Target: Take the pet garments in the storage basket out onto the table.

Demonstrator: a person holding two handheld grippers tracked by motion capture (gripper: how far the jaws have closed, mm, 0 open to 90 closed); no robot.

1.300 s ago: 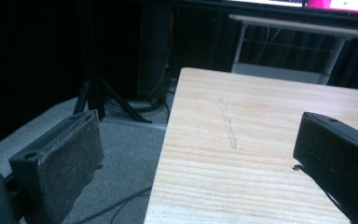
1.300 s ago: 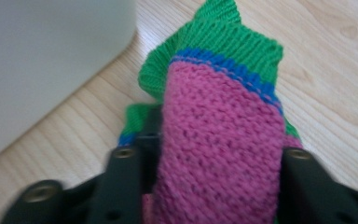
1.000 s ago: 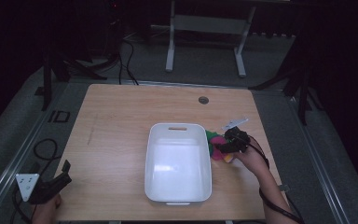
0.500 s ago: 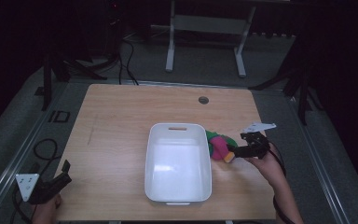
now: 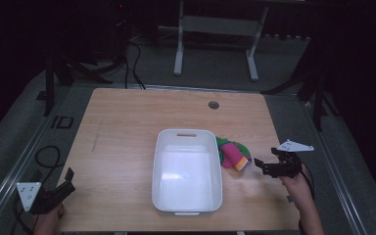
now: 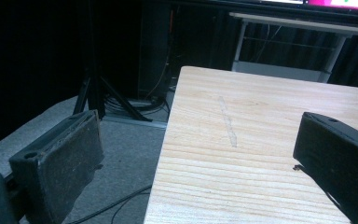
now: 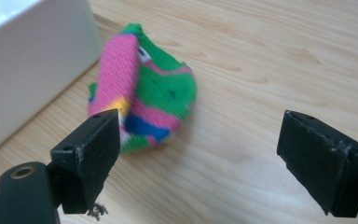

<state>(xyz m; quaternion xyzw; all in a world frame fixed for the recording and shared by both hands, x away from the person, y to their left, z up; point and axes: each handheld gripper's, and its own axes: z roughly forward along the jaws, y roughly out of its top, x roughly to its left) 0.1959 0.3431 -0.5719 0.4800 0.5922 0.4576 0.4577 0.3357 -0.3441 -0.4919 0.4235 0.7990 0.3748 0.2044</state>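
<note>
Right gripper point(image 5: 260, 164) drew back from sock point(image 5: 235, 154), jaws just opened, empty; left gripper point(image 5: 68, 178) jaws apart

Black left gripper point(image 5: 66, 182) and black right gripper point(image 5: 263, 164), each with 2 blocky, scuffed jaws. Brass-ringed screw hole at each jaw base. Grey 3-cornered plate with dark dots on top of each. Dark cable trailing behind. Bare forearms, no sleeves.
</note>
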